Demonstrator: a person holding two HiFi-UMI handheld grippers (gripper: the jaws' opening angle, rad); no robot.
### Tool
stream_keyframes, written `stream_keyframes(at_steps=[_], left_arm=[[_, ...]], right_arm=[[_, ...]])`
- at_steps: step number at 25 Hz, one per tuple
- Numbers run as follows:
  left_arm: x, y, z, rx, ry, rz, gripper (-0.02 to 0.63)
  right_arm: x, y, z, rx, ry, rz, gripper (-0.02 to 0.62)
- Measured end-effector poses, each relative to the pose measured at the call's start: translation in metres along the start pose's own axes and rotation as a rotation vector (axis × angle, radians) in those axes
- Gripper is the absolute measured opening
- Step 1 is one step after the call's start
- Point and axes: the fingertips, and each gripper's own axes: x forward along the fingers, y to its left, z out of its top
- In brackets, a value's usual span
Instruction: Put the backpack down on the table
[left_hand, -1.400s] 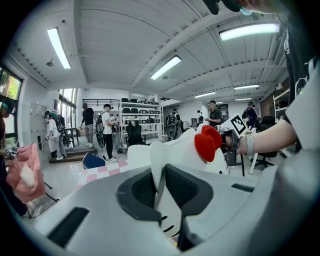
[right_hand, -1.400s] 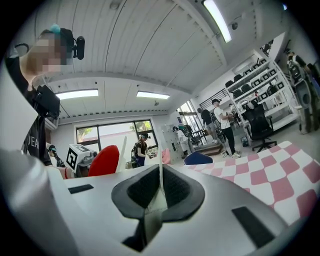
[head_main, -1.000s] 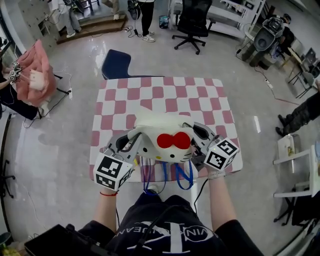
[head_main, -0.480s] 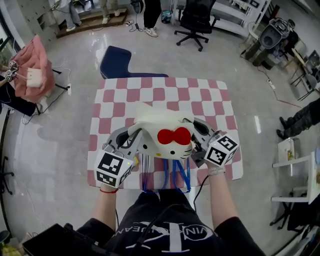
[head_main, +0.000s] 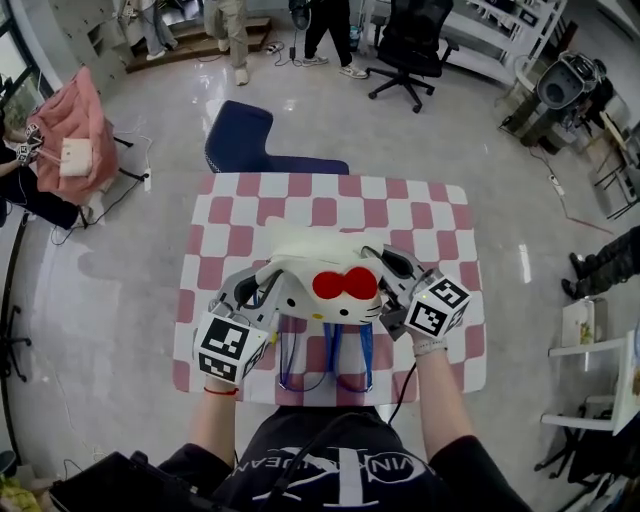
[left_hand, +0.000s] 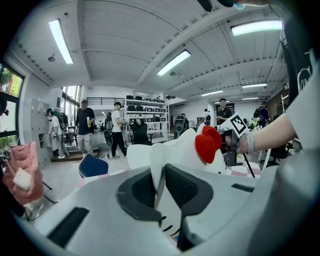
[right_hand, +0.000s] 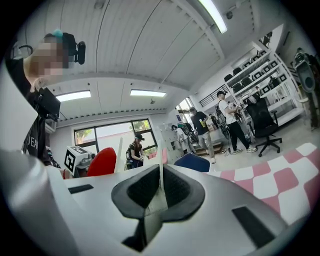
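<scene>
A white cat-face backpack (head_main: 320, 275) with a red bow (head_main: 346, 285) is held over the near half of the pink-and-white checked table (head_main: 330, 205). My left gripper (head_main: 262, 291) is shut on its left edge, and the white fabric (left_hand: 157, 170) shows pinched between the jaws in the left gripper view. At the opposite side my right gripper (head_main: 385, 272) is shut on a thin white flap (right_hand: 160, 187). Blue straps (head_main: 345, 360) hang below the bag, lying over the table's near edge. The red bow (left_hand: 207, 144) also shows in the left gripper view.
A dark blue chair (head_main: 240, 135) stands at the table's far side. A black office chair (head_main: 412, 45) and several people are farther back. A pink garment (head_main: 65, 125) hangs at the left. The far half of the table is bare cloth.
The backpack and both grippers have moved forward over the table and lower. The blue straps, earlier hanging off the near edge, now lie over the tabletop.
</scene>
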Motion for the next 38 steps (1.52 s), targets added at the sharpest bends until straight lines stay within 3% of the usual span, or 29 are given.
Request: stream_keyframes(at_steps=[16, 38], left_arm=[[0.034, 0.022, 0.003, -0.001, 0.008, 0.035, 0.044], [0.043, 0.032, -0.004, 0.011, 0.011, 0.068, 0.044]], right_arm=[[0.023, -0.037, 0.004, -0.002, -0.004, 0.018, 0.014], [0.04, -0.05, -0.007, -0.005, -0.021, 0.06, 0.014]])
